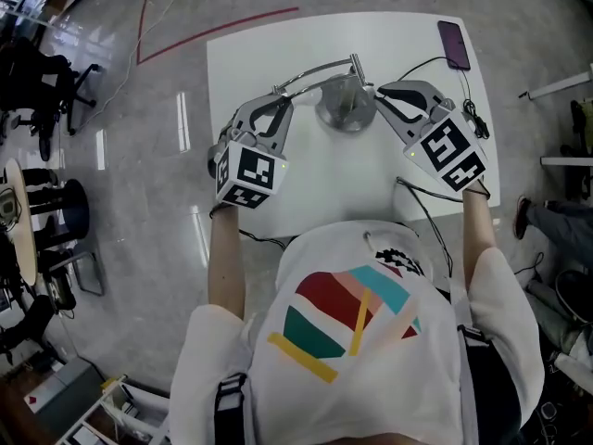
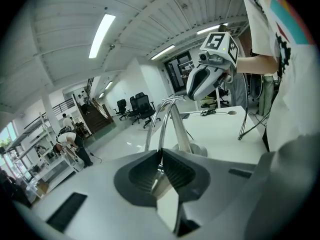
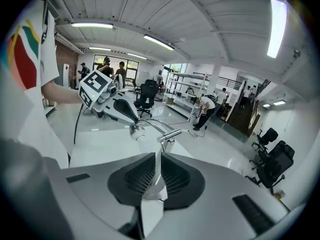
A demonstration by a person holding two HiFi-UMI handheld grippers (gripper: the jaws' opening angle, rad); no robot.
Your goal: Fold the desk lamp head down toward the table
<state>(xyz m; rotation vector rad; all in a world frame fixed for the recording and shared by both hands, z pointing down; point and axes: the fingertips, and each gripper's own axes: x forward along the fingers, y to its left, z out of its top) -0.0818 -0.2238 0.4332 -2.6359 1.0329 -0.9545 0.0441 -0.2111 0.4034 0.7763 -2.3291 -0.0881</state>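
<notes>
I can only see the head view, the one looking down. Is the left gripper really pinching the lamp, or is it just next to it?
Observer: It is pinching. In the left gripper view, the left gripper has its jaws shut on the thin lamp arm.
Operator: What about the other one?
Observer: Not pinching, as far as I can see. In its own view, the right gripper shows a narrow gap between its jaws, and the lamp joint sits just past the tips.
Operator: Are the room lights on?
Observer: Yes, a long strip light glows on the ceiling.
</notes>
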